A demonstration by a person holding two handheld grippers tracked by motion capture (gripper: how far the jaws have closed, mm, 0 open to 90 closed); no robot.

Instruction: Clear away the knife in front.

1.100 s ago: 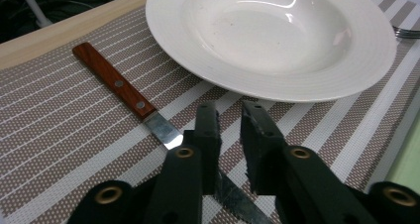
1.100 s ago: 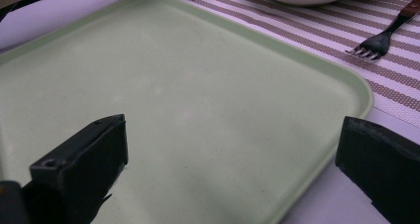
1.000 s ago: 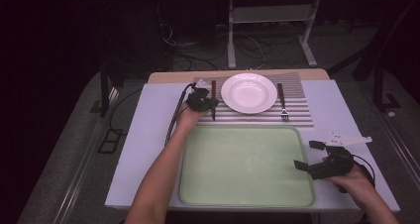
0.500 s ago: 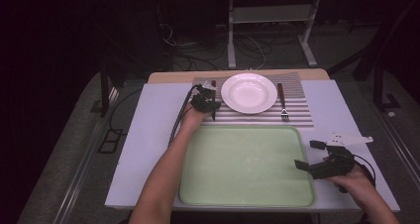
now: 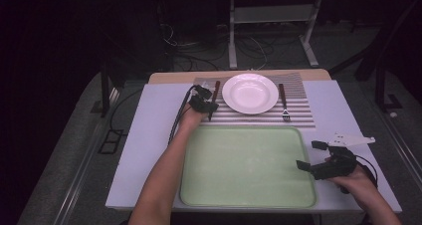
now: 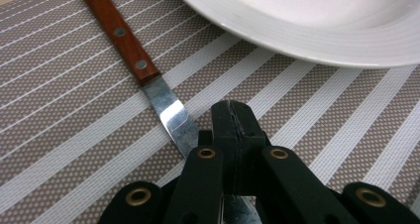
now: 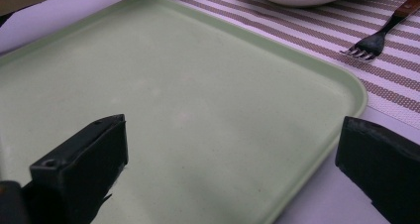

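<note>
The left gripper (image 5: 209, 103) is at the striped mat (image 5: 298, 98), at about 9 o'clock from the white plate (image 5: 250, 93). Its two black jaws are pressed tight together. In the left gripper view the left gripper (image 6: 233, 125) has the flat metal blade of the knife (image 6: 166, 110) going under its jaws, and the tips sit just beside the blade. I cannot tell if the blade is pinched between them.

The knife (image 5: 213, 99) lies on the mat, close to the plate at its 9 o'clock side. Its brown wooden handle (image 6: 119, 33) points away to 11 o'clock in the left gripper view, and the blade points back at the jaws. The plate (image 6: 317, 21) is very near there, at 1 o'clock.

A fork (image 5: 283, 103) lies on the mat at 3 o'clock from the plate.

The big green tray (image 5: 249, 195) sits at 6 o'clock from the mat. It is bare.

The right gripper (image 5: 311, 158) rests by the tray's 3 o'clock edge. Its jaws stand wide apart and hold nothing. In the right gripper view, the tray's corner (image 7: 346, 92) lies between them, and the fork (image 7: 369, 45) is at 1 o'clock.
</note>
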